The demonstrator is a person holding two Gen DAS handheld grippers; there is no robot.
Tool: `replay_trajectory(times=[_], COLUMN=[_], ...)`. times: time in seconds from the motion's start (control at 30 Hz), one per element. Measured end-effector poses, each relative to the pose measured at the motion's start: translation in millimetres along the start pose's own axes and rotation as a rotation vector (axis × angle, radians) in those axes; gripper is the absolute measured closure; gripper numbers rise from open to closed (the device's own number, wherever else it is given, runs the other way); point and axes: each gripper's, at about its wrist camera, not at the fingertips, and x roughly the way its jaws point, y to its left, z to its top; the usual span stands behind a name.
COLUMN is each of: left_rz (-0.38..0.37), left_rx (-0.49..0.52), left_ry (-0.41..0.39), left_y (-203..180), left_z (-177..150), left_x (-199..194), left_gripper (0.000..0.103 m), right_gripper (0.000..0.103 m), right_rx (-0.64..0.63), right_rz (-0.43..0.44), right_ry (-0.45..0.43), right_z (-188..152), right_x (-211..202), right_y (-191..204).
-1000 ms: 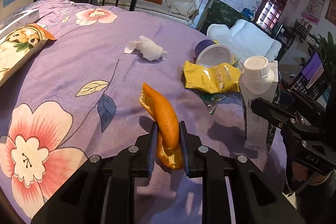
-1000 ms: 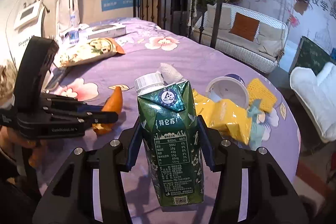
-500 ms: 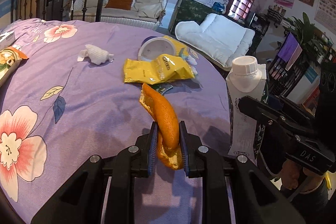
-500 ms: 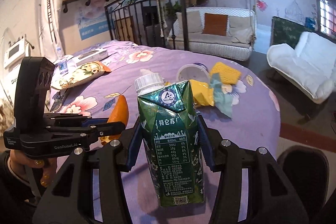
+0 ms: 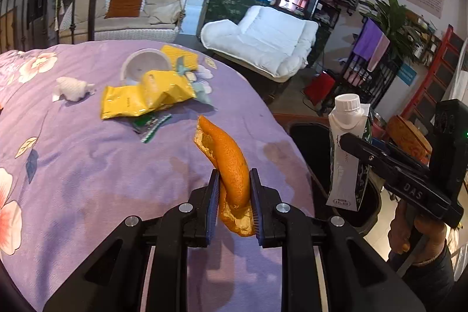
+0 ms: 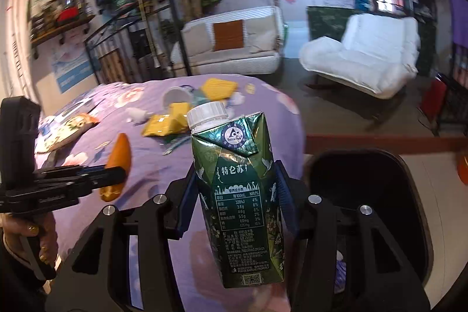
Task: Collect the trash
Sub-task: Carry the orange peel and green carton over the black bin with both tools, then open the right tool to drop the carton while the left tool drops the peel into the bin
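Two pieces of trash are already in hand here. The left gripper (image 5: 234, 201) is pinched down on an orange peel (image 5: 228, 163), its pads squeezing the lower part of the curl while the long tapered end sticks up and forward over the bed (image 5: 87, 165). The right gripper (image 6: 234, 203) is clamped on the sides of a green milk carton (image 6: 239, 195), held upright with its white cap on top, right next to the black trash bin (image 6: 409, 195) that sits on the floor off the edge of the bed.

Handling-wise, the peel looks light and floppy-ish, probably a bit slick on the inner side, so a pinch low on the thick part like this seems about right; grabbing the thin tip would likely just fold it. The carton looks like thin paperboard, and its top panels are already dented, so it's probably empty or close to it. Squeezing the flat side walls mid-height works, but too much force would crush it and it could squirt out.

Still lying on the purple floral cover: a yellow snack bag (image 5: 143, 98), a crumpled tissue (image 5: 73, 88), a white cup (image 5: 140, 66) on its side, and a small green wrapper (image 5: 152, 127). All of that looks light and crinkly, the tissue being the softest; the bag probably wants a grab at a raised fold rather than flat against the bedding.
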Motion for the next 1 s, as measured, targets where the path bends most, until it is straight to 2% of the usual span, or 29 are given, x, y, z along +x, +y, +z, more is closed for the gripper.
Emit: replay_trajectory(times=[0.23, 0.3, 0.43, 0.57, 0.73, 0.87, 1.0], left_rz=[-0.048, -0.064, -0.101, -0.118, -0.139, -0.158, -0.183], left_rx=[0.054, 0.072, 0.108, 0.146, 0.177, 0.188, 0.201], left_ry=[0.025, 0.038, 0.061, 0.077, 0.1, 0.123, 0.147], left_y=[-27.4, -36.7, -55.2, -72.4, -85.9, -94.5, -103.4], left_z=[-1.5, -1.9, -2.8, -2.3, -3.0, -1.8, -2.2], left_x=[12.8, 17.8, 27.2, 36.6, 46.6, 55.8, 63.1], left_gripper=[0.082, 0.082, 0.082, 0.082, 0.082, 0.082, 0.082], right_gripper=[0.053, 0.052, 0.052, 0.052, 0.051, 0.043, 0.042], right_rx=[0.08, 0.093, 0.188, 0.283, 0.338, 0.37, 0.389], right_rz=[-0.172, -0.236, -0.309, -0.354, -0.363, -0.365, -0.383], right_ry=[0.026, 0.057, 0.149, 0.256, 0.318, 0.311, 0.284], right_z=[-14.5, -19.1, -32.5, -45.6, -58.5, -62.6, -64.6], right_x=[-5.7, -0.7, 19.3, 42.7, 59.3, 60.7, 45.8], right_y=[-47.4, -58.8, -88.4, -110.0, -123.1, -127.7, -132.0])
